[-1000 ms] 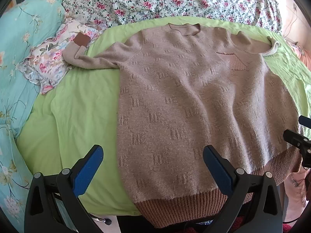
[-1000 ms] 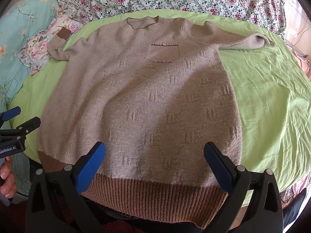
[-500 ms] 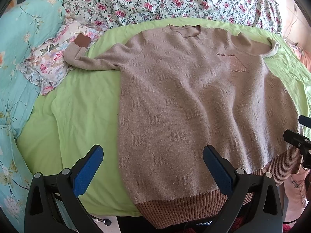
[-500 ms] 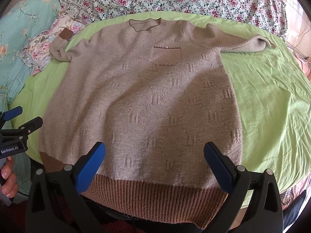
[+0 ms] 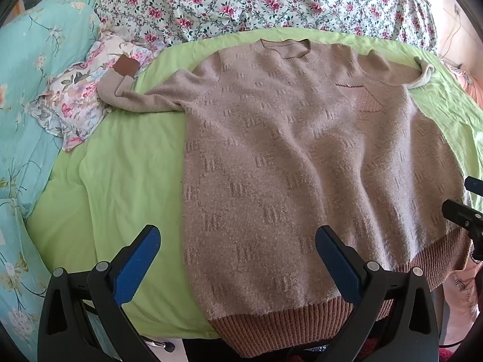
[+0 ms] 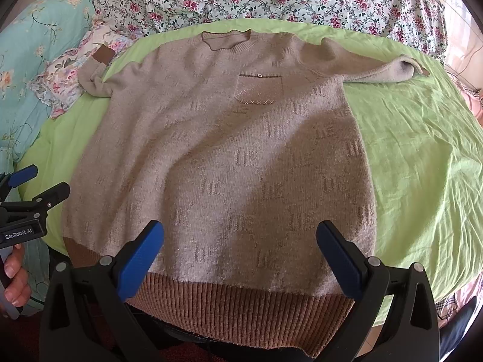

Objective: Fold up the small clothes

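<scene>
Left gripper (image 5: pixel 238 259) hovers low over the near-left part of the sweater (image 5: pixel 302 166), jaws spread wide with nothing between them: one blue pad (image 5: pixel 137 261) sits above the green sheet (image 5: pixel 120 166), the other above the knit body just short of the ribbed hem (image 5: pixel 271 328). Right gripper (image 6: pixel 240 255) hangs the same way over the sweater's lower middle, also wide open and holding nothing, both pads above the fabric near the hem. At the left edge of the right wrist view, the person's left hand (image 6: pixel 15 283) wraps the handle of the left tool.

The sweater lies flat and face up on the green sheet, neckline (image 6: pixel 226 39) away from the cameras, chest pocket (image 6: pixel 259 89) showing, one sleeve (image 5: pixel 145 96) reaching onto a floral pillow (image 5: pixel 78 102), the other sleeve (image 6: pixel 362 66) stretched out on the sheet.

Compared with a second ago, both grippers have eased slightly back and up, so the sweater sits a little lower in each view; its layout is unchanged and neither gripper has closed
</scene>
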Available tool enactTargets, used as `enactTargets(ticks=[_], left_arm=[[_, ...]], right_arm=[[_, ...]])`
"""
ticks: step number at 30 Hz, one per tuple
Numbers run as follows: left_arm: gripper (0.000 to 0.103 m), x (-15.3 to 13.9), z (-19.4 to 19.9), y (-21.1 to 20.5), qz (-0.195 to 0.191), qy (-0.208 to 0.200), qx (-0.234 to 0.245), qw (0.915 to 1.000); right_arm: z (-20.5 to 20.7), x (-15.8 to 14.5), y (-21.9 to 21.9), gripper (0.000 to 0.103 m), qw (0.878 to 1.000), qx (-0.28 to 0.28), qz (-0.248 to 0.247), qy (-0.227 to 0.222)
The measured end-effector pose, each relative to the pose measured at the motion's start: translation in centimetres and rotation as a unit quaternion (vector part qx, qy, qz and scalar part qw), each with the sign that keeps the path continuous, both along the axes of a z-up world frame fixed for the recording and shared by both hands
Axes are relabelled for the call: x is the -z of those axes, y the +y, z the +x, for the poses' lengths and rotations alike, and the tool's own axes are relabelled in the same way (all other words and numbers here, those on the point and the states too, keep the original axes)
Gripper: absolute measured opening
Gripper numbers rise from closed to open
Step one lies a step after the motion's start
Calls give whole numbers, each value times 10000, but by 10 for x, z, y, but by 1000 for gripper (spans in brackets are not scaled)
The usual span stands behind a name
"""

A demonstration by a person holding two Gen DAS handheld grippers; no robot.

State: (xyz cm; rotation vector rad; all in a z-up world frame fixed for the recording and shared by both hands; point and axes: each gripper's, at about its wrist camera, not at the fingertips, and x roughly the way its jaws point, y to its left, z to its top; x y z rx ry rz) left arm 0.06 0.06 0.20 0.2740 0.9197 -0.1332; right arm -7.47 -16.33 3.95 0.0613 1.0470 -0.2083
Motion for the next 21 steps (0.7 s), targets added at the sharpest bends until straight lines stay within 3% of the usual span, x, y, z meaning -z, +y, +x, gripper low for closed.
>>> enactTargets(ticks=[14, 21], left_arm=[[103, 1, 4, -1, 42, 106, 24, 9999], [103, 2, 17, 0, -174, 180, 37, 9997]], right_arm=[[2, 0, -2, 101, 9999, 32, 118, 87], [5, -7, -12, 101, 9998, -2, 10, -190]])
